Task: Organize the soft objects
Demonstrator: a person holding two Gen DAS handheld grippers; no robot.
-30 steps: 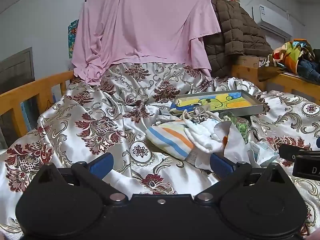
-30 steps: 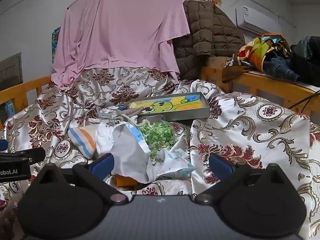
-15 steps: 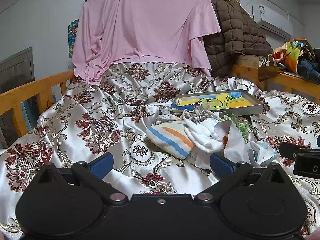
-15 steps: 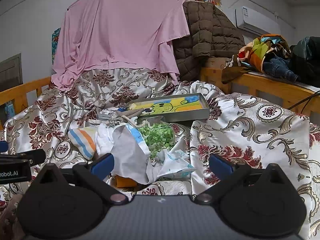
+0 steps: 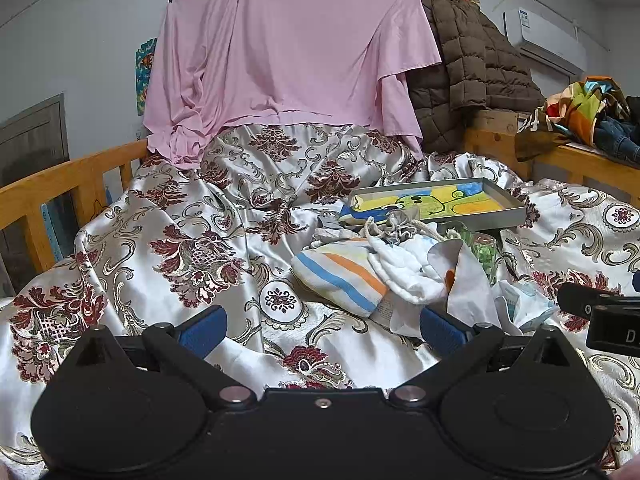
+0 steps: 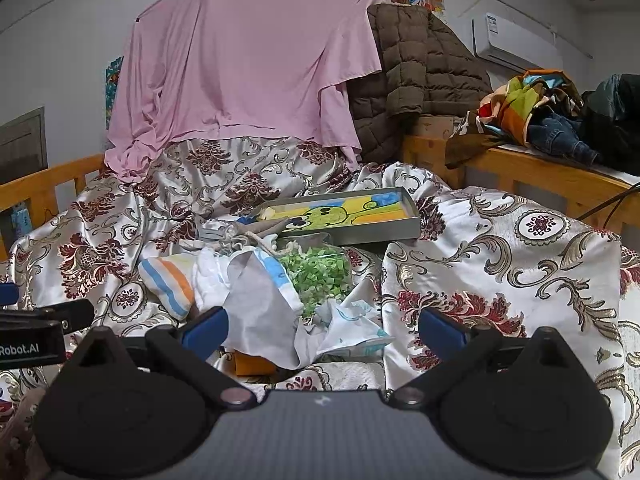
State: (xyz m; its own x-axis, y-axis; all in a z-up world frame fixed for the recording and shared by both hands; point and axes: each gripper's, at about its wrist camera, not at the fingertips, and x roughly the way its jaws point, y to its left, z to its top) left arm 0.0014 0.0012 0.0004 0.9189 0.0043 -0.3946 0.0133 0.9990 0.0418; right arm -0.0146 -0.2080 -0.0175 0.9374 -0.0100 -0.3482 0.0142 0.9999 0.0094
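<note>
Almost nothing changed in the last second: left gripper (image 5: 322,330) and right gripper (image 6: 322,326) are held wide and empty short of the cloth pile (image 6: 256,284); sorting is judged not started.

Pink sheet (image 5: 288,52) hangs on wall; brown quilted jacket (image 5: 468,68) beside it. Air conditioner (image 6: 512,46) high right. Wooden rail (image 5: 52,192) left. Floral satin bedcover (image 5: 192,240) across bed. Jeans (image 6: 560,136) on right ledge
</note>
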